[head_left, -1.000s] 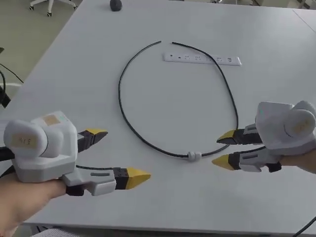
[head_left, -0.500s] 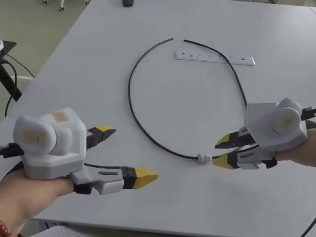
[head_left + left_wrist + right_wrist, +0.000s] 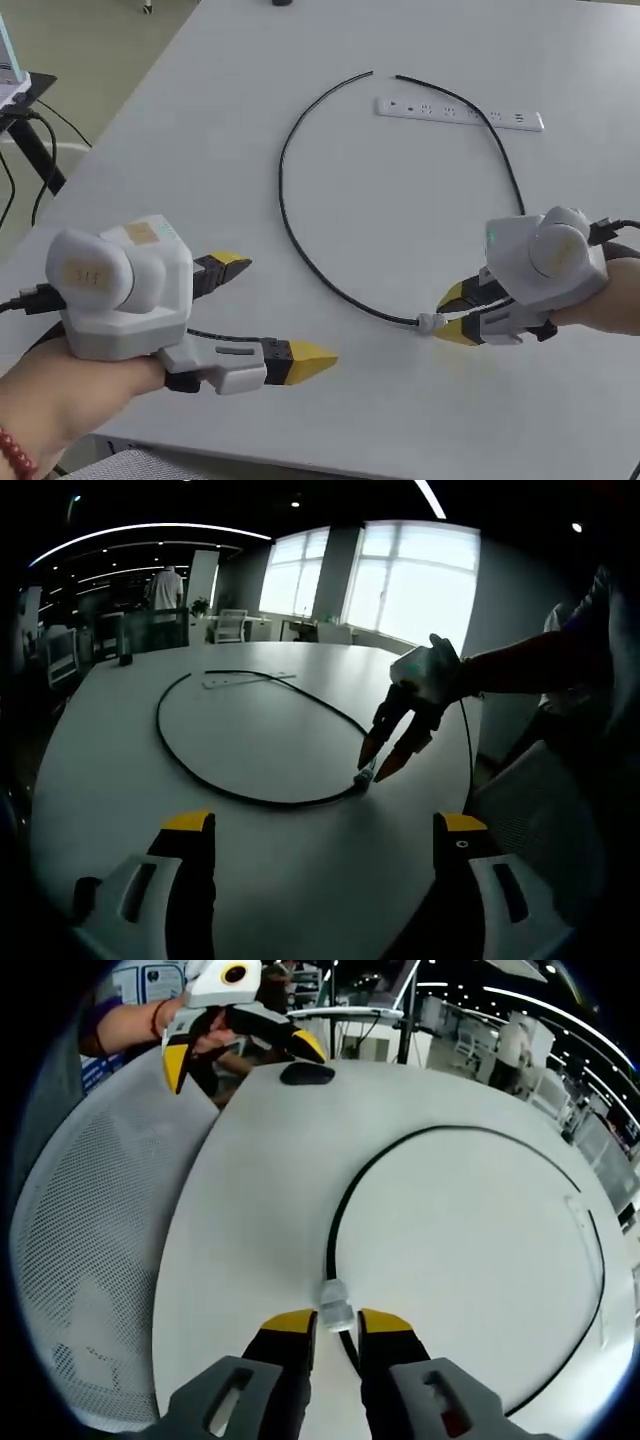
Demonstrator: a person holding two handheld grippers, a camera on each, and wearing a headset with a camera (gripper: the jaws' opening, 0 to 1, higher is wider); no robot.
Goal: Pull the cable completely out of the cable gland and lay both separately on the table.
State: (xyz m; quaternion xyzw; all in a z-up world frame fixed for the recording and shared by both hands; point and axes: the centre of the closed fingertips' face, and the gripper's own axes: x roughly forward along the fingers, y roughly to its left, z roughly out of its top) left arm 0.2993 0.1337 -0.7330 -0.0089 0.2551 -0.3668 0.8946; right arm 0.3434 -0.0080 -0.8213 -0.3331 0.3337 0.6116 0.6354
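The right gripper, jaws a narrow gap apart and gripping nothing, straddles the cable just behind the cable gland. The gland lies along the cable on the table, at the loop's near side. The loop's ends point toward a power strip. The left gripper hovers wide open and empty.

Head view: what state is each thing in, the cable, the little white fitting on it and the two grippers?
cable: lying in an open loop, threaded through the gland.
gland: on the cable, at the tips of the right gripper.
right gripper: slightly open, jaws straddling the cable.
left gripper: wide open, empty.
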